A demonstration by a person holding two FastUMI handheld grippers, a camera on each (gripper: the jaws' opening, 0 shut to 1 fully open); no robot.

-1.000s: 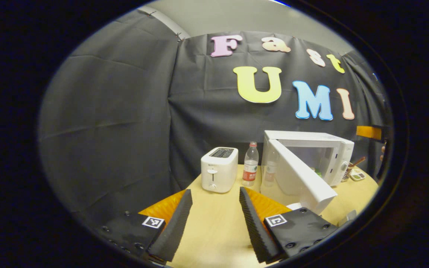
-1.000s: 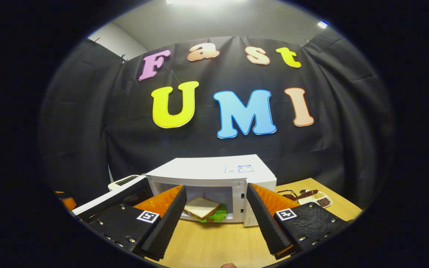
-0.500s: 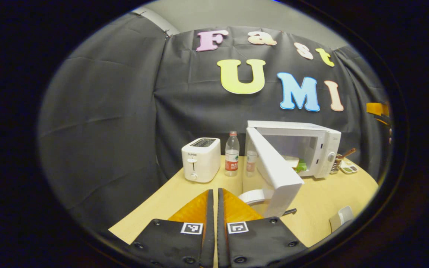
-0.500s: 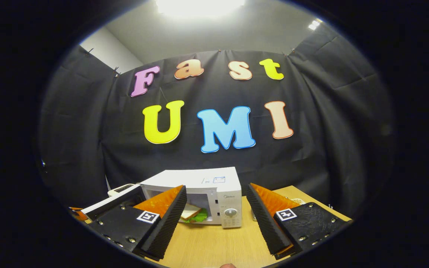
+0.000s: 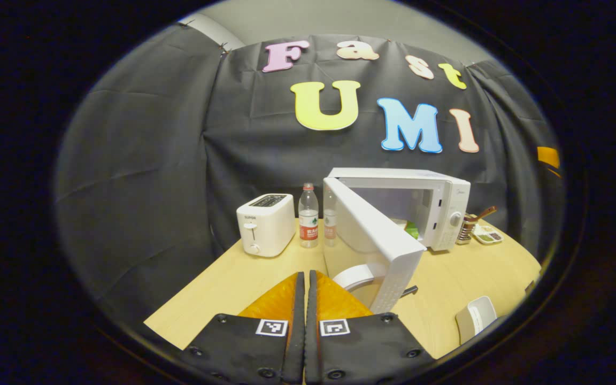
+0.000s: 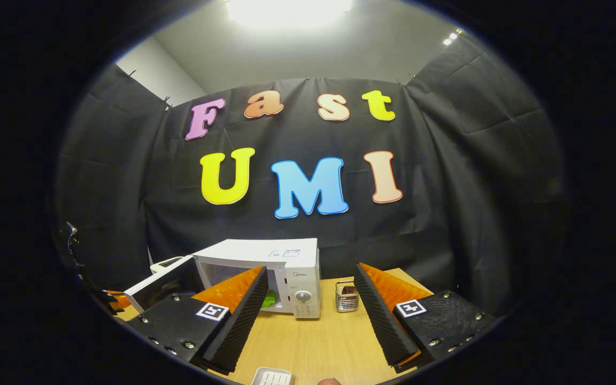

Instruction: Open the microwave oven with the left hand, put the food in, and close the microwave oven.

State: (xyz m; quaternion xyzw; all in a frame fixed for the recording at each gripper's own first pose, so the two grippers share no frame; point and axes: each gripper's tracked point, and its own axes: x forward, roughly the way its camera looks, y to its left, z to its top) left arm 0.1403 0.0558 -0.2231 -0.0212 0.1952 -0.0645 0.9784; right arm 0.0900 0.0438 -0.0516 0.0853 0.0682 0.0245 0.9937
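Food (image 5: pixel 411 230) sits inside the microwave (image 5: pixel 436 203), showing as a patch of green at the lower part of the cavity in the left gripper view and again as green (image 6: pixel 269 298) just past the right gripper's left finger in the right gripper view. The microwave stands toward the back of the wooden table (image 5: pixel 244 278), its door (image 5: pixel 375 240) swung wide open toward the camera, hinged on its left side. The left gripper (image 5: pixel 305 278) hangs low over the table in front of the door, its two fingers pressed together with nothing between them. The right gripper (image 6: pixel 310 283) is held well back from the microwave with its fingers spread wide and empty, the control panel and dial of the microwave showing between them. A white toaster (image 5: pixel 265 223) stands on the table to the left of the microwave, and a water bottle (image 5: pixel 308 216) with a red label stands between the two, with a second bottle just beside it, partly behind the door. To the right of the microwave is a small metal holder (image 6: pixel 346 297) with something dark in it, and beyond it in the left gripper view a small tray (image 5: pixel 488 234) of little items. A white plate (image 5: pixel 355 275) lies on the table below the open door, and a small white dish (image 5: pixel 476 318) rests near the table's front right edge.
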